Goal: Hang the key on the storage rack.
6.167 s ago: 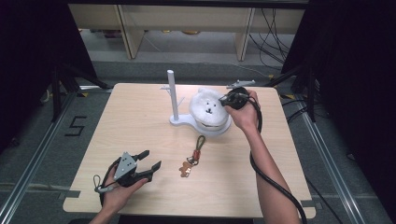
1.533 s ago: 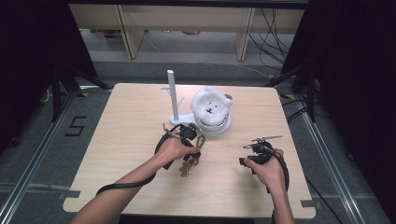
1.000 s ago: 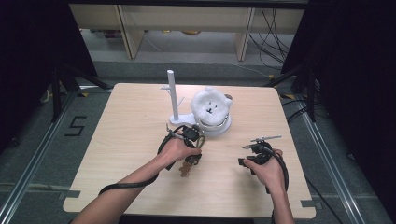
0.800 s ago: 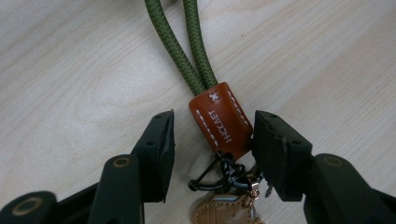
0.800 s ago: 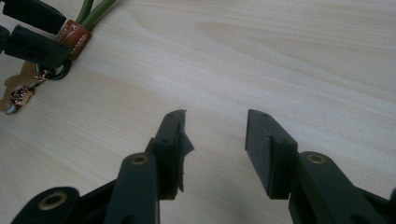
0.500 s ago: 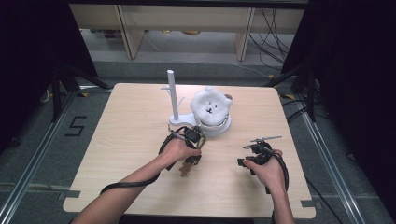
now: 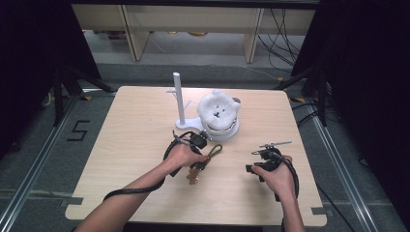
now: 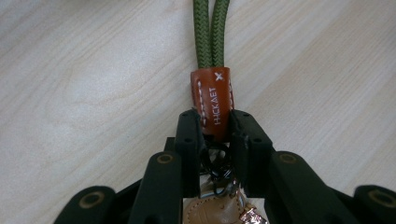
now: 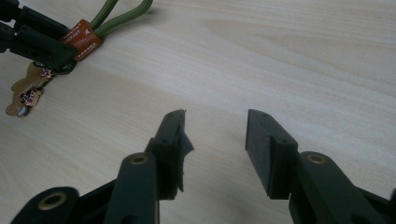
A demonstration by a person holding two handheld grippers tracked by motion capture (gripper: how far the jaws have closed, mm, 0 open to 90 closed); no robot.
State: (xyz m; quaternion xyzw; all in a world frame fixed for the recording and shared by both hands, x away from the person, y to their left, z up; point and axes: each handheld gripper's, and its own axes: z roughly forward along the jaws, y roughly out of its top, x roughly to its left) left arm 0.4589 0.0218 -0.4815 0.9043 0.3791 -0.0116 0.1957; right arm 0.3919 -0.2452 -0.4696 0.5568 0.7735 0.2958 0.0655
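A keychain lies mid-table: a green cord loop [image 7: 215, 150] joined by a brown leather band [image 8: 213, 99] to a clip and a small tan charm [image 7: 193, 177]. My left gripper [image 8: 215, 125] is shut on that leather band, the cord running away from the jaws over the wood. In the high view the left gripper [image 7: 199, 143] sits just in front of the stand. My right gripper [image 9: 215, 135] rests low over bare table at the right, jaws open and empty; from it the keychain [image 9: 82, 37] and the left jaws show at the upper left. The right gripper [image 7: 263, 159] is well apart from the keychain.
A white stand with an upright post [image 7: 178, 96] and a white plush bear [image 7: 218, 114] on its base sit at the back middle of the wooden table [image 7: 130, 140]. Shelving and cables lie on the floor beyond. Dark frames flank the table.
Since 6.2 s ago the left gripper has come from the front left to the keychain and shut on it; the right has come back from the bear. Over the last second, hardly any motion.
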